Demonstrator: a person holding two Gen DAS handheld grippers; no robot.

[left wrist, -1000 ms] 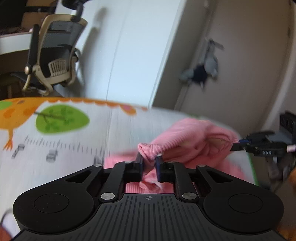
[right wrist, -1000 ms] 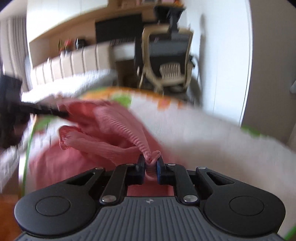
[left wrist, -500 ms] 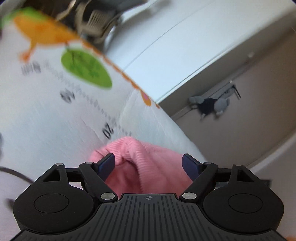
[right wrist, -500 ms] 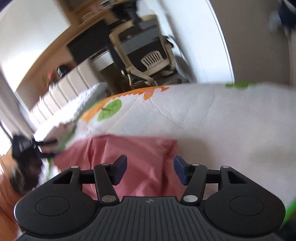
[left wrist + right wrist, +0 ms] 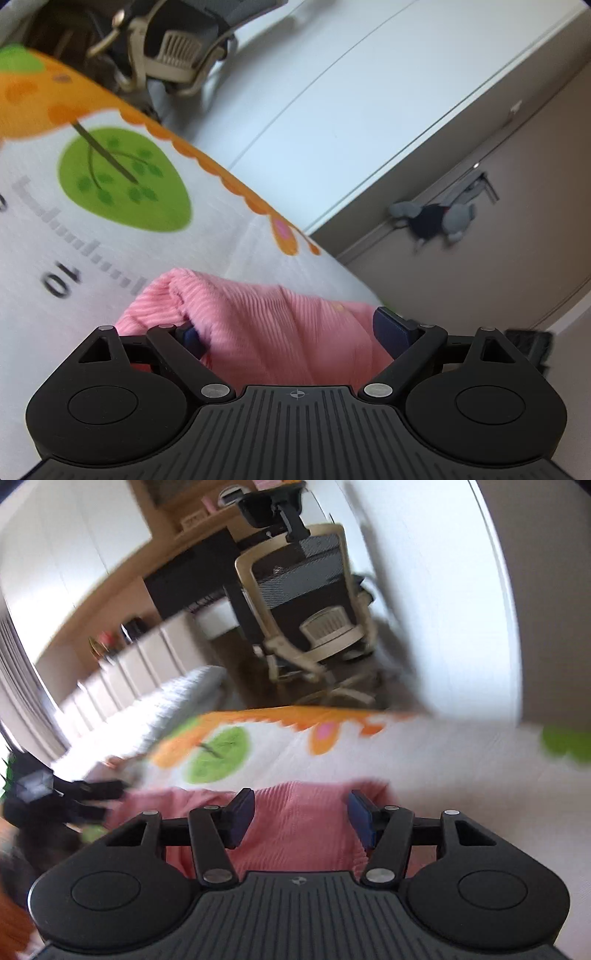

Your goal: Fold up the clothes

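Observation:
A pink ribbed garment [image 5: 273, 328] lies folded on a white mat [image 5: 110, 251] printed with orange and green shapes. My left gripper [image 5: 291, 332] is open just above it, its blue pads wide apart on either side of a raised fold. In the right wrist view the same pink garment [image 5: 299, 827] lies flat under my right gripper [image 5: 301, 816], which is also open with nothing between its fingers. The left gripper [image 5: 74, 797] shows as a dark blurred shape at that view's left edge, beside the cloth.
An office chair [image 5: 314, 602] stands beyond the mat's far edge, with a desk [image 5: 177, 568] behind it. White wardrobe doors [image 5: 332, 110] and a beige door with a hanging grey soft toy [image 5: 436, 221] rise past the mat.
One second ago both grippers were shut on the pink garment and held it up. They have opened, and the garment now lies on the mat. Both views have tilted.

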